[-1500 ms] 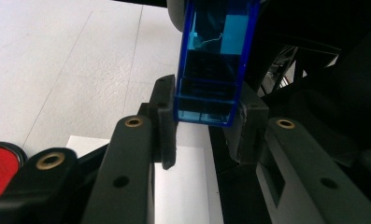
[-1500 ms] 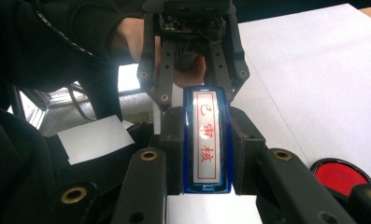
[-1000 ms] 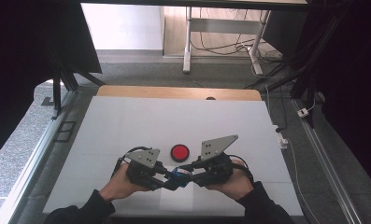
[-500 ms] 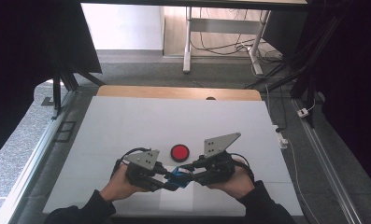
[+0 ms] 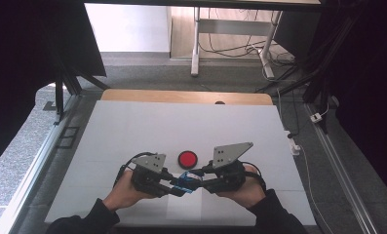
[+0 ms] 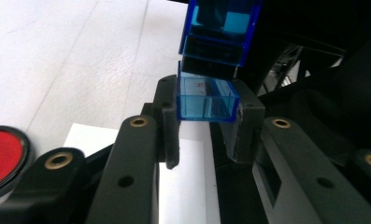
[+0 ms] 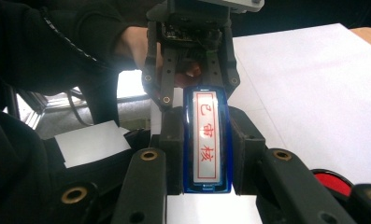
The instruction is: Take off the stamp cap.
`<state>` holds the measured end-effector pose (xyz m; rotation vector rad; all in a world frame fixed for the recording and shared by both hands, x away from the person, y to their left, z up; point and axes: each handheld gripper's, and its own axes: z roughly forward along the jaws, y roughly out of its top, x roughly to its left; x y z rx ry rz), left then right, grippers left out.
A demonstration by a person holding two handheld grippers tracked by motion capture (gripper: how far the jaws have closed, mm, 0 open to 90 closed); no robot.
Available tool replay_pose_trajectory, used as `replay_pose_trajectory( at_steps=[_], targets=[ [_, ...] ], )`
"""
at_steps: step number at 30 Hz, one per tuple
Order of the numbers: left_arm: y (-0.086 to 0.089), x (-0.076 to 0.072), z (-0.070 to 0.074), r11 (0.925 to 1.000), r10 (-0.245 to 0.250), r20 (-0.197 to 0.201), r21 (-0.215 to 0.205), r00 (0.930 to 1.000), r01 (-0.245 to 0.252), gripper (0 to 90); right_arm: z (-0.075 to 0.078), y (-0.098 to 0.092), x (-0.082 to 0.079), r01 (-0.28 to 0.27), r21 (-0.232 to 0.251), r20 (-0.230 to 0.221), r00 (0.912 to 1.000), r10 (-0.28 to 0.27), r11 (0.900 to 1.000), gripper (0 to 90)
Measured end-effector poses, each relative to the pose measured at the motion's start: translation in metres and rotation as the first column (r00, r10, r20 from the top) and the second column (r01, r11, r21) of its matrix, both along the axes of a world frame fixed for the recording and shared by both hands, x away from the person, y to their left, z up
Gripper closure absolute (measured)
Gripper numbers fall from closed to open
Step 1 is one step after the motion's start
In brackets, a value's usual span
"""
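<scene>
Your hands and both gripper bodies hide most of the blue stamp (image 5: 186, 181) from above. It hangs just over the table (image 5: 132, 126), near the red pad (image 5: 187, 158), long axis running level between your left gripper (image 6: 205, 123) and right gripper (image 7: 206, 149), each clamped on one end.

Left hand-held gripper (image 5: 174, 187) and right hand-held gripper (image 5: 197, 178), jaws clamped, tip to tip.

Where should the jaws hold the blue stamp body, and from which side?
Grip the blue stamp across its two long flat sides, coming in from its end along its length, as the right gripper does: those faces are parallel and the body is narrow.
</scene>
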<state>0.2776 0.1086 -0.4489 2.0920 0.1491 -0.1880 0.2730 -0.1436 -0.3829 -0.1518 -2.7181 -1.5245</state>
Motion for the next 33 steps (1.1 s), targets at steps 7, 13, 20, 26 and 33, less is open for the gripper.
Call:
replay_pose_trajectory(
  at_steps=[7,13,20,26,33],
  targets=[
    [0.004,-0.005,0.000,0.9975,0.060,0.053,0.033,0.9968,-0.062,69.1,0.001,-0.001,-0.001,0.009,0.002,0.030,0.9995,-0.009,1.000,71.1],
    [0.008,-0.009,0.001,0.9915,0.113,0.081,0.056,0.9904,-0.117,69.0,0.000,-0.001,0.000,0.032,0.008,0.035,0.9989,-0.032,0.999,71.1],
    [0.016,-0.012,0.003,0.9798,0.187,0.072,0.058,0.9797,-0.191,69.0,0.002,-0.004,0.000,0.072,0.010,0.038,0.9967,-0.072,0.997,71.1],
    [0.026,-0.015,0.005,0.9629,0.260,0.031,0.066,0.9651,-0.262,68.9,0.001,-0.004,0.000,0.085,0.013,0.034,0.9958,-0.086,0.996,71.1],
    [0.037,-0.021,0.012,0.9480,0.310,-0.015,0.079,0.9505,-0.308,69.0,-0.001,-0.003,0.001,0.092,0.013,0.029,0.9953,-0.092,0.996,71.0]
  ],
)
